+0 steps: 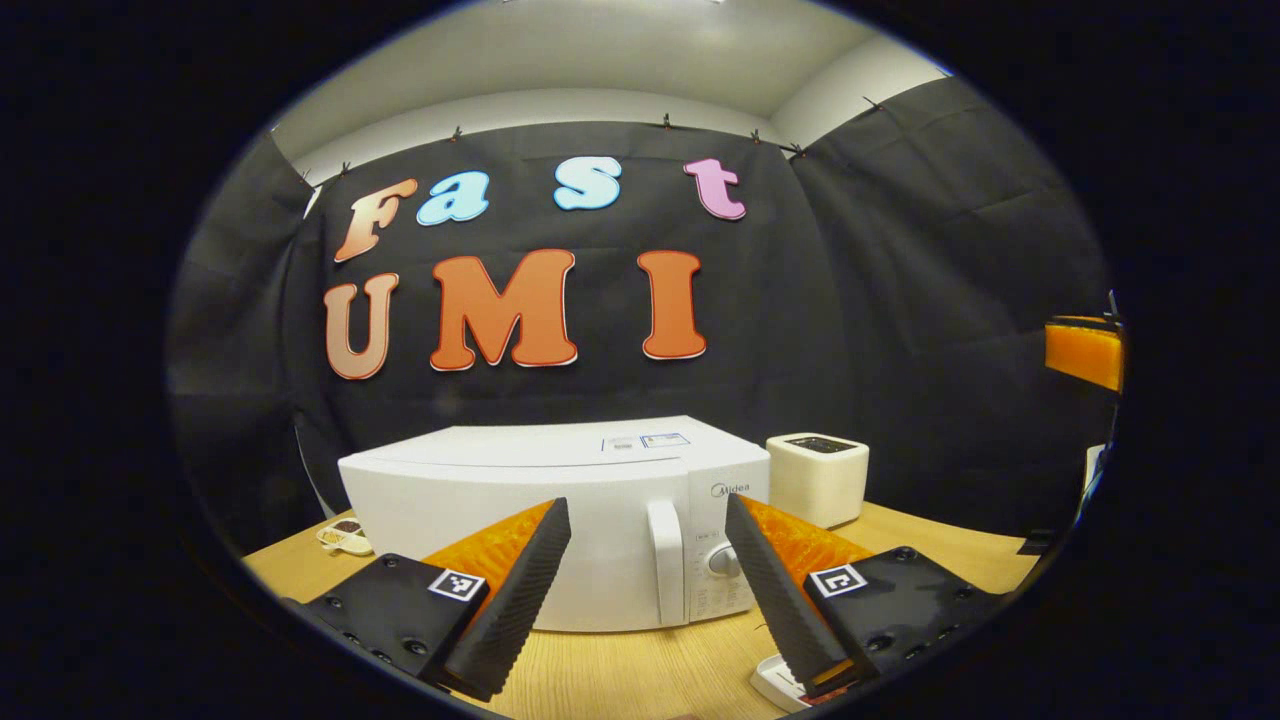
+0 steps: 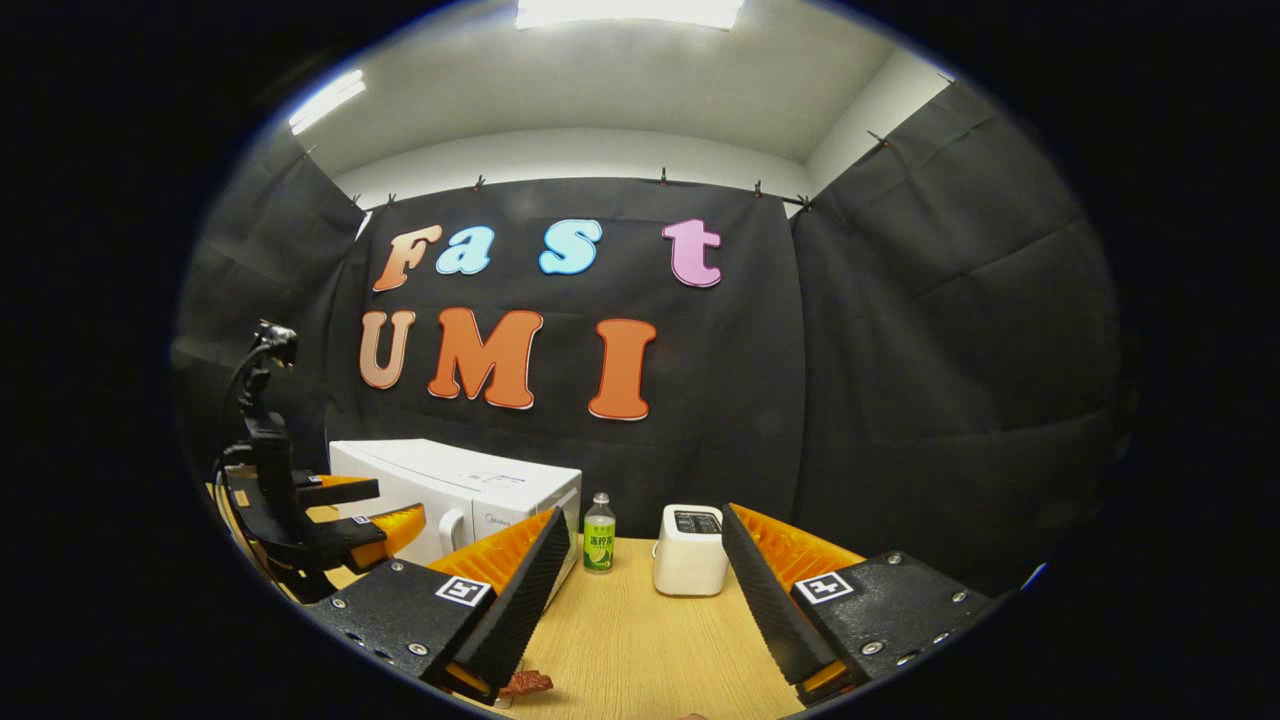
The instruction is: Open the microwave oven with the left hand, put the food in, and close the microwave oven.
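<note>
Left gripper view: pale wood-grain table (image 1: 640, 670) before a black cloth wall; the left gripper (image 1: 648, 590), ridged fingers spread wide and empty, faces the boxy white microwave oven (image 1: 560, 520) just ahead, door closed, vertical handle (image 1: 666, 562) between the fingertips, with a rounded white toaster (image 1: 818, 478) beyond the right finger. Right gripper view: the right gripper (image 2: 640, 600) is likewise spread, empty, above the table; microwave ahead-left, a small green-labelled bottle (image 2: 599, 533) and the toaster ahead, reddish food (image 2: 527, 684) beside its left fingertip.
</note>
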Action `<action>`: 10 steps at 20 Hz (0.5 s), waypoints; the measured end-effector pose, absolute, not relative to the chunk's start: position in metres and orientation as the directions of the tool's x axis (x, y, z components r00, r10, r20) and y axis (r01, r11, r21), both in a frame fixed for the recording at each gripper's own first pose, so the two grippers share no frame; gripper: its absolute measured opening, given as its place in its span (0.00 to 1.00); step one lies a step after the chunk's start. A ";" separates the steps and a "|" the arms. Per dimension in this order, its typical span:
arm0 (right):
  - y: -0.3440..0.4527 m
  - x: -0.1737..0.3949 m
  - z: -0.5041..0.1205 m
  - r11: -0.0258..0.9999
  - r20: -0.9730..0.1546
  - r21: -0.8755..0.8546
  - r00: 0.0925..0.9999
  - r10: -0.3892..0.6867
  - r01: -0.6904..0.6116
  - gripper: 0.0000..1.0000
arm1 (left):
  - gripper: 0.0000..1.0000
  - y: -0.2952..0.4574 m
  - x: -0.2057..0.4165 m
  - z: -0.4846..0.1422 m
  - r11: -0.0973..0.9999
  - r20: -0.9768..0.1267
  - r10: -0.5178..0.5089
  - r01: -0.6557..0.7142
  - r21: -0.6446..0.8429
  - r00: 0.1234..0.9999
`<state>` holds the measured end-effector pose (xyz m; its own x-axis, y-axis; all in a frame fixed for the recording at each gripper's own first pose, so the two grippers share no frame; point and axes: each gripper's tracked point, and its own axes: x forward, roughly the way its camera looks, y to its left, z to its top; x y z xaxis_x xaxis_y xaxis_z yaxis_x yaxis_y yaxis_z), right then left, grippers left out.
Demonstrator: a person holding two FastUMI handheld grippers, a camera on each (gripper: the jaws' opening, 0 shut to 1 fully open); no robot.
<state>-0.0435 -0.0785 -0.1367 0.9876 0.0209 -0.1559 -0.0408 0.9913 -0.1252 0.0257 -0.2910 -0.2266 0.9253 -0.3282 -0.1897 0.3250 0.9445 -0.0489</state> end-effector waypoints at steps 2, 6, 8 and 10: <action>-0.083 -0.044 -0.146 0.993 -0.177 -0.114 0.984 0.017 -0.038 0.95 | 0.96 -0.297 0.032 -0.250 0.944 -0.231 -0.330 0.326 -0.055 0.915; -0.094 -0.044 -0.163 0.993 -0.204 -0.115 0.979 -0.002 -0.021 0.95 | 0.90 -0.308 0.057 -0.290 0.943 -0.315 -0.333 0.322 -0.087 0.889; -0.097 -0.046 -0.169 0.992 -0.212 -0.124 0.977 -0.007 -0.019 0.95 | 0.89 -0.309 0.068 -0.304 0.946 -0.344 -0.323 0.307 -0.101 0.882; -0.102 -0.046 -0.175 0.992 -0.217 -0.128 0.976 -0.023 -0.005 0.95 | 0.89 -0.308 0.074 -0.319 0.956 -0.375 -0.292 0.272 -0.107 0.880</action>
<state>-0.0455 -0.1016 -0.1749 0.9760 -0.0232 -0.2166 -0.0050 0.9917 -0.1283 0.0743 -0.3076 -0.3193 0.8797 -0.2924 -0.3750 0.2721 0.9563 -0.1073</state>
